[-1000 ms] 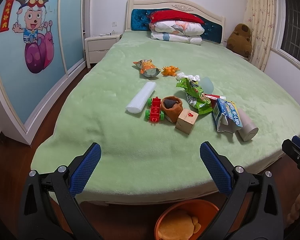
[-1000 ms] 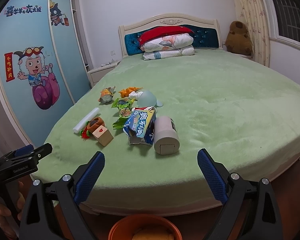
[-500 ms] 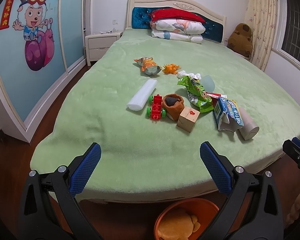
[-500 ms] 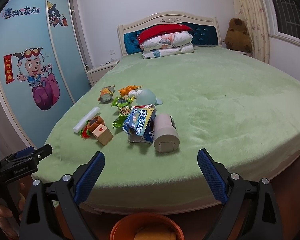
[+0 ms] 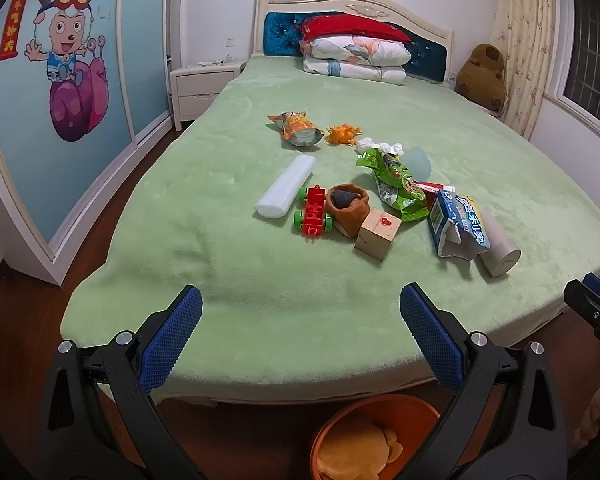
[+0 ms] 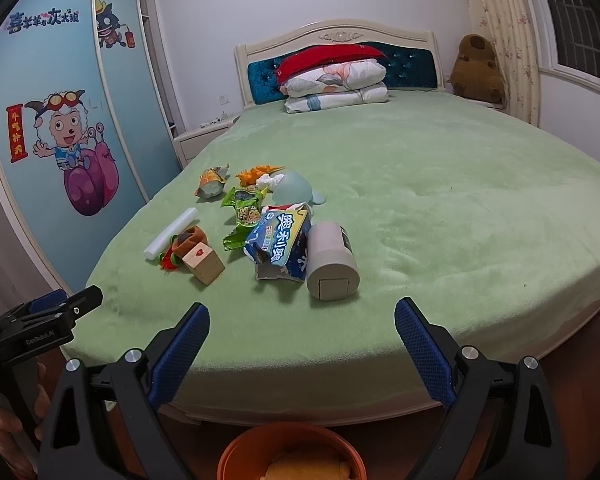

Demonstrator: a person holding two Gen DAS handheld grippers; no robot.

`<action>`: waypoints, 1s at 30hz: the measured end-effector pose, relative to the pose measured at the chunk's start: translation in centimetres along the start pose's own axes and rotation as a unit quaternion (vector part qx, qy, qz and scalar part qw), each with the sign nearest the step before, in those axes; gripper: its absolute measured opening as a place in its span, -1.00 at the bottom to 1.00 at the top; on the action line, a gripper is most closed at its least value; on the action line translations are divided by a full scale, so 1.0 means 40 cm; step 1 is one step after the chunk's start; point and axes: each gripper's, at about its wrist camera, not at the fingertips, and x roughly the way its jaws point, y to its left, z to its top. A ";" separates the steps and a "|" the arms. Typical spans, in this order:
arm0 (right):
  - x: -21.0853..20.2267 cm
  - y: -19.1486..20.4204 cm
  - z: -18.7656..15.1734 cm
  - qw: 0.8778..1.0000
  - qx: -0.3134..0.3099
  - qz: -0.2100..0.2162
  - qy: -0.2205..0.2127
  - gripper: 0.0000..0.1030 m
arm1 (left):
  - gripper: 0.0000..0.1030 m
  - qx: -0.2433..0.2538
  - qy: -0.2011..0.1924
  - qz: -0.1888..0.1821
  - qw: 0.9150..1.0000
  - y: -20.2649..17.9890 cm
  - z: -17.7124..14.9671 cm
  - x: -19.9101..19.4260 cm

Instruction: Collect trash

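Observation:
Litter lies mid-bed on the green blanket (image 5: 228, 264): a torn blue snack box (image 5: 458, 222) (image 6: 280, 242), a green wrapper (image 5: 396, 186) (image 6: 244, 216), an orange packet (image 5: 298, 128) (image 6: 211, 182), orange scraps (image 5: 342, 135) and a white foam roll (image 5: 286, 186) (image 6: 171, 232). An orange bin (image 5: 374, 438) (image 6: 292, 454) stands on the floor below the bed's foot. My left gripper (image 5: 300, 340) and right gripper (image 6: 302, 350) hover open and empty over the near bed edge, well short of the litter.
Among the litter sit a red toy car (image 5: 314, 216), a brown sock (image 5: 348, 204), a wooden block (image 5: 378, 233), a grey cylinder (image 6: 332, 262) and a pale blue plush (image 6: 294, 192). Pillows (image 5: 352, 54) lie at the headboard. A wardrobe (image 5: 56, 92) lines the left.
Both grippers have edged slightly forward toward the bed, so the items look a little nearer. Both stay open.

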 end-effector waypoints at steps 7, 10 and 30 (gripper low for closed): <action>0.006 0.002 0.002 1.000 -0.002 -0.003 0.005 0.79 | 0.89 -0.001 0.004 -0.001 1.000 0.004 -0.004 0.005; 0.011 -0.001 0.009 1.000 -0.001 -0.002 0.008 0.79 | 0.89 -0.002 0.006 -0.002 1.000 0.007 -0.008 0.007; 0.321 -0.050 0.107 0.985 -0.068 -0.090 0.128 0.63 | 0.89 -0.012 0.022 -0.003 1.000 0.038 -0.043 0.012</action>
